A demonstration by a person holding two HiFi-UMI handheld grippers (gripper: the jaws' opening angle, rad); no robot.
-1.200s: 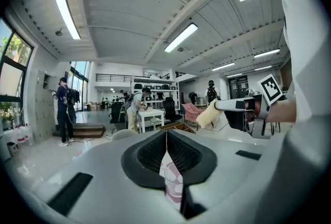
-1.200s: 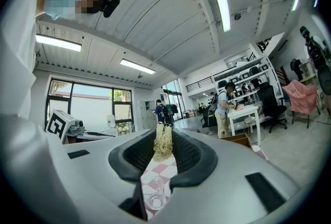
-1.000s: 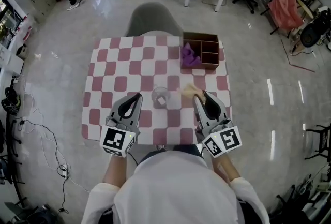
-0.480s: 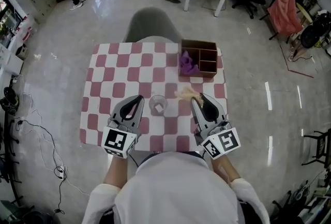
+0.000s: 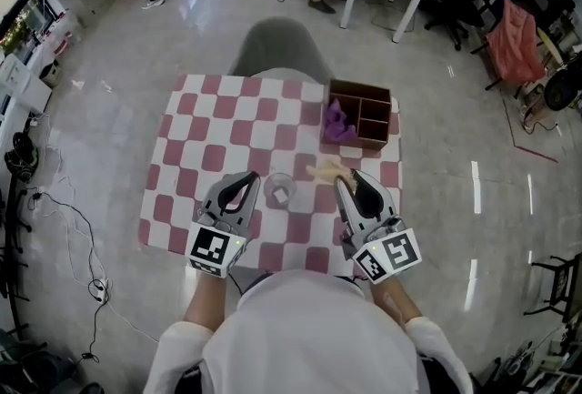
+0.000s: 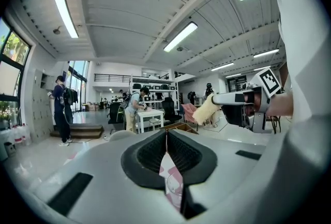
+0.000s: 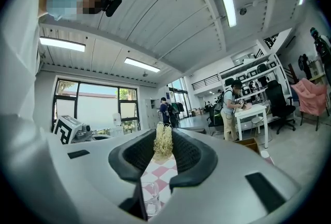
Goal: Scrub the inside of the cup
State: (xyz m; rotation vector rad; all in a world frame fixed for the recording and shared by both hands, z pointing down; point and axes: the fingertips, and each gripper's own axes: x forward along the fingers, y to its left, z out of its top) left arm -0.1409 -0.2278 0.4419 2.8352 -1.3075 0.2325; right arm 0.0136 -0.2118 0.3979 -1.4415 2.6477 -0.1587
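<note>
Hardly anything has shifted since the earlier frame: the right gripper (image 5: 344,179) has edged a little over the desk (image 5: 195,137) with its load, while the left gripper (image 5: 245,179) has kept its place beside the cup (image 5: 280,190).

The step in hand looks like the approach, as the scrubbing itself has not begun. The right jaws are clamped on a pale, stringy scrubber (image 5: 327,170), a tuft of which pokes out past the tips in the right gripper view. It hangs just beside the cup's rim, not yet over the mouth. The left jaws are pressed together with nothing between them (through the slit only the checked cloth and a bit of glass show).

Next, I judge, the left jaws would need to part and take the cup by its wall to steady it. The right gripper must then carry the scrubber over the mouth and tip it downward into the cup. A light, unheld glass would probably skid or topple under a sideways rub.

The cup is small, clear glass and upright on the near part of the desk, between the two grippers. Its mouth is open to the top, and the checks show through its wall. Whether either gripper touches it I cannot tell.
</note>
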